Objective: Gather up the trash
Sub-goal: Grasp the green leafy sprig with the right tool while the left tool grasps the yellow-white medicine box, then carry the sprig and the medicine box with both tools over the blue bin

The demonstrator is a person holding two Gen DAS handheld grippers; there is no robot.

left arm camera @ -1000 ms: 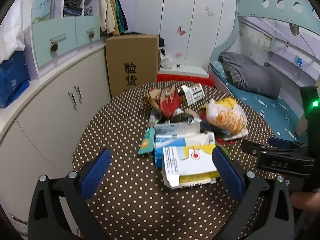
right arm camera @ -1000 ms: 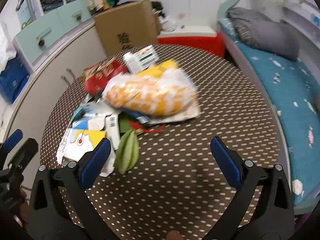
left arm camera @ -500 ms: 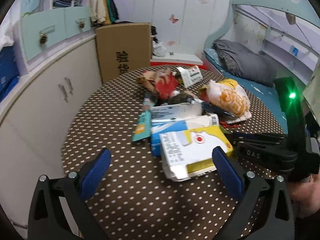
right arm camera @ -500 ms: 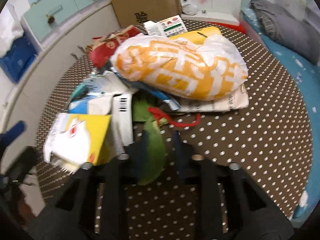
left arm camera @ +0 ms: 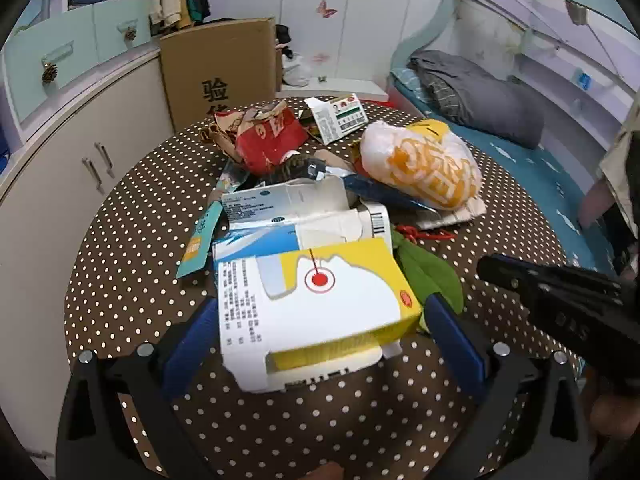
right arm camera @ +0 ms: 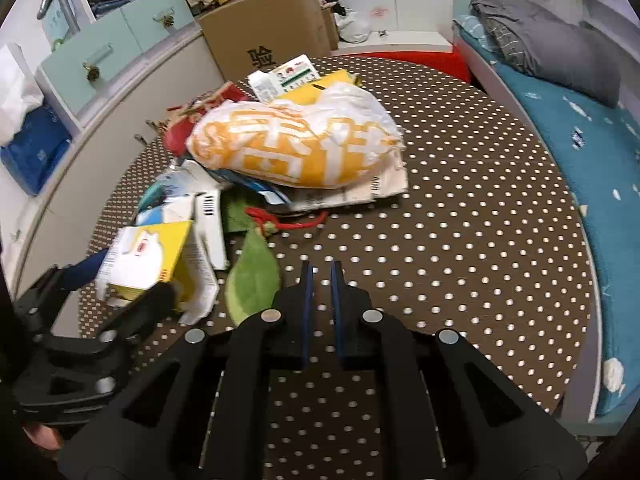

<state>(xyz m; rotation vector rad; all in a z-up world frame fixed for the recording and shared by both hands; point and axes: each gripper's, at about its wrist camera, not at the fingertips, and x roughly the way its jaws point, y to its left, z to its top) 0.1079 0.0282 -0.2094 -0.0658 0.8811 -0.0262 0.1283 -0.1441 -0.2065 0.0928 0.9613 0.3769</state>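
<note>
A pile of trash lies on a round brown polka-dot table [left arm camera: 132,216]. A flattened yellow and white carton [left arm camera: 320,304] lies between the open fingers of my left gripper [left arm camera: 320,340], which straddles it low over the table; contact with the pads cannot be told. The carton also shows in the right wrist view [right arm camera: 148,256]. My right gripper [right arm camera: 320,276] is shut and empty, just right of a green leaf-shaped scrap [right arm camera: 252,280]. An orange and white plastic bag [right arm camera: 296,148] lies behind it, also in the left wrist view [left arm camera: 424,164].
A blue and white carton [left arm camera: 288,216], a red wrapper [left arm camera: 268,140], a small white and green box [left arm camera: 340,118] and a red cord [right arm camera: 288,220] lie in the pile. A cardboard box [left arm camera: 220,68], cabinets [left arm camera: 60,140] and a bed [right arm camera: 560,92] surround the table.
My left gripper has moved forward until its open fingers straddle the yellow carton. My right gripper has closed from wide open and moved in beside the green scrap.
</note>
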